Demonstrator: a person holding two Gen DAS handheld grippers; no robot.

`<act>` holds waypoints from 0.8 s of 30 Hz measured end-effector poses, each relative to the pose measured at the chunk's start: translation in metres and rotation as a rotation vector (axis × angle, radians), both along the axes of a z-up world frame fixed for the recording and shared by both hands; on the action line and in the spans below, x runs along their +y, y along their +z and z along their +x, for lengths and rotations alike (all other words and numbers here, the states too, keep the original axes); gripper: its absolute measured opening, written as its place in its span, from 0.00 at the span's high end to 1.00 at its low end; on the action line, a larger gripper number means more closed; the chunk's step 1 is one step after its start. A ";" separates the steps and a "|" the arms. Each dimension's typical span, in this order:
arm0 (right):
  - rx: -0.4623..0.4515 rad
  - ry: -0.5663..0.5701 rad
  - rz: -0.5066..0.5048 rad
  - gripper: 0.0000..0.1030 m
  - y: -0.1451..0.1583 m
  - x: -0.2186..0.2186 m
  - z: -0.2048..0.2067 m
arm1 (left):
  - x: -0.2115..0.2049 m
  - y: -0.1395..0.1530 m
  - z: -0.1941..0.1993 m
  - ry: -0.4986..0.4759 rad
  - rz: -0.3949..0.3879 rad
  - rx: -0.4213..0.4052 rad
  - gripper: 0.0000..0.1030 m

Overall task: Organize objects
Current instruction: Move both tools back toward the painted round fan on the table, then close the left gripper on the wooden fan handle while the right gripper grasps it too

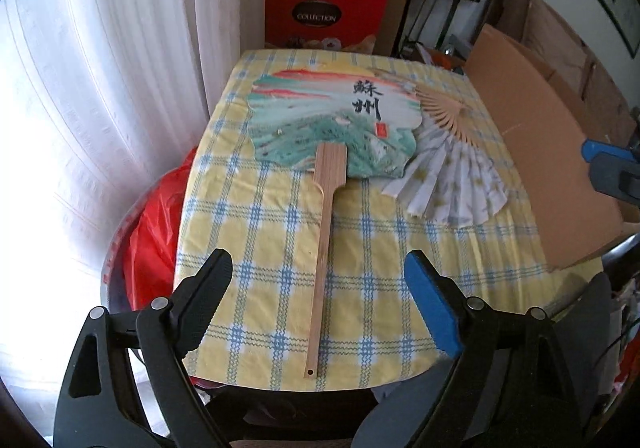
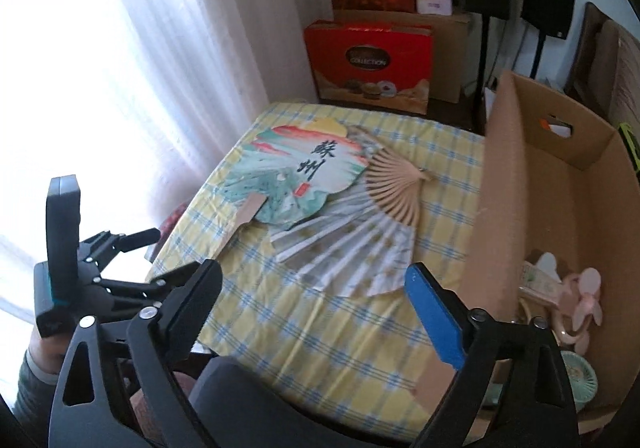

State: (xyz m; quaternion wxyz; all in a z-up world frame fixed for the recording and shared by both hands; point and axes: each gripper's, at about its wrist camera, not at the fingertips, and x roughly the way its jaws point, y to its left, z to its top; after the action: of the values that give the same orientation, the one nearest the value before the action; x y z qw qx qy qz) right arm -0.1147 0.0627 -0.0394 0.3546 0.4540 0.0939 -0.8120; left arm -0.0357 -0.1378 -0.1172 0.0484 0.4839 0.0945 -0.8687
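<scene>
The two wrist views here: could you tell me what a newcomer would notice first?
Probably the painted paddle fan lying mid-table on the yellow checked cloth, its bamboo handle pointing toward the open left gripper. Its right edge overlaps a spread folding fan. Right of the table stands an open cardboard box holding small pink and green fans.

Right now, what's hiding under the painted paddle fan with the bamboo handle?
The white paper folding fan with wooden ribs lies partly under the painted paddle fan. Its covered part, and anything else beneath, cannot be seen.

Paper fan (image 1: 336, 120) on wooden handle (image 1: 324, 248); woven cloth (image 1: 260, 248).
</scene>
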 end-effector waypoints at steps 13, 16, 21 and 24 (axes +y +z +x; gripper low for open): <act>-0.114 0.037 -0.008 0.29 -0.048 -0.029 0.000 | 0.006 -0.029 -0.006 -0.030 0.032 -0.035 0.47; -0.130 0.041 0.003 0.29 -0.056 -0.037 -0.001 | 0.006 -0.034 -0.006 -0.035 0.028 -0.043 0.53; -0.157 0.045 0.005 0.31 -0.066 -0.049 -0.001 | 0.004 -0.041 -0.007 -0.030 0.035 -0.049 0.71; -0.190 0.046 0.002 0.38 -0.073 -0.056 -0.003 | 0.004 -0.041 -0.007 -0.029 0.014 -0.044 0.87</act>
State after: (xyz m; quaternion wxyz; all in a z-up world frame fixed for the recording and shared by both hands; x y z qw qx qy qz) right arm -0.1179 0.0072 -0.1121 0.3800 0.5271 0.0710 -0.7568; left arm -0.0424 -0.1339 -0.1586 0.0344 0.5045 0.0924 -0.8578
